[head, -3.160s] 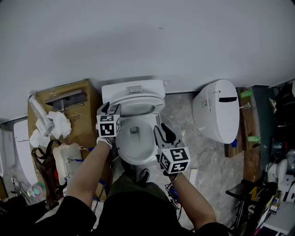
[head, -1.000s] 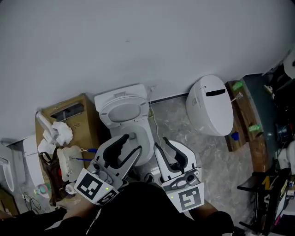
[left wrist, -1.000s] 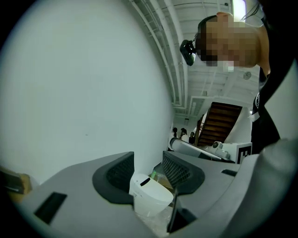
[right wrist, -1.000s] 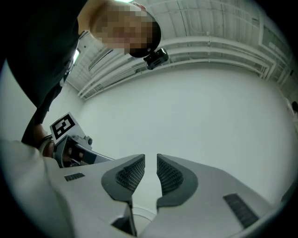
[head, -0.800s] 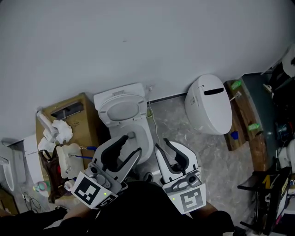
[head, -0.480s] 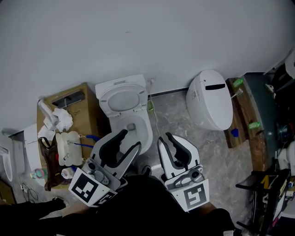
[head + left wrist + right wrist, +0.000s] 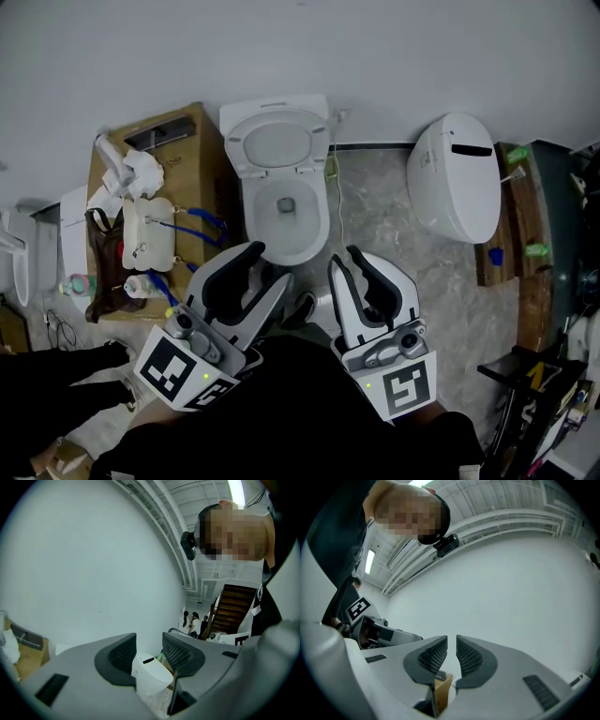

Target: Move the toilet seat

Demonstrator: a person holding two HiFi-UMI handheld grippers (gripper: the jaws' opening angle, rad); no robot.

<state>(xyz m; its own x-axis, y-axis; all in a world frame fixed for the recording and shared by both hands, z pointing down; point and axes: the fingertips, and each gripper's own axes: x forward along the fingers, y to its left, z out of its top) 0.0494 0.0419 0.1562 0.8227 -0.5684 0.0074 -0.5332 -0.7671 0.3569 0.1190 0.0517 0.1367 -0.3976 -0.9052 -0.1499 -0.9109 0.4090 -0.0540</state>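
Note:
The white toilet (image 7: 286,220) stands against the wall with its bowl uncovered. Its seat (image 7: 278,145) is tipped up against the tank. Both grippers are held close to my body, well short of the bowl and touching nothing. My left gripper (image 7: 270,264) is open, with a clear gap between its pads (image 7: 126,651). My right gripper (image 7: 347,258) has its jaws close together, a narrow slit left between them and nothing in it; its pads (image 7: 433,656) press on nothing.
A cardboard box (image 7: 169,155) with white bags and blue-handled items stands left of the toilet. A second white toilet unit (image 7: 455,187) lies on the marbled floor at the right, beside wooden boards (image 7: 511,216). The white wall runs behind.
Both grippers have drawn back from the toilet toward my body, and my view has shifted so the toilet sits higher. The right jaws look narrower than a second ago.

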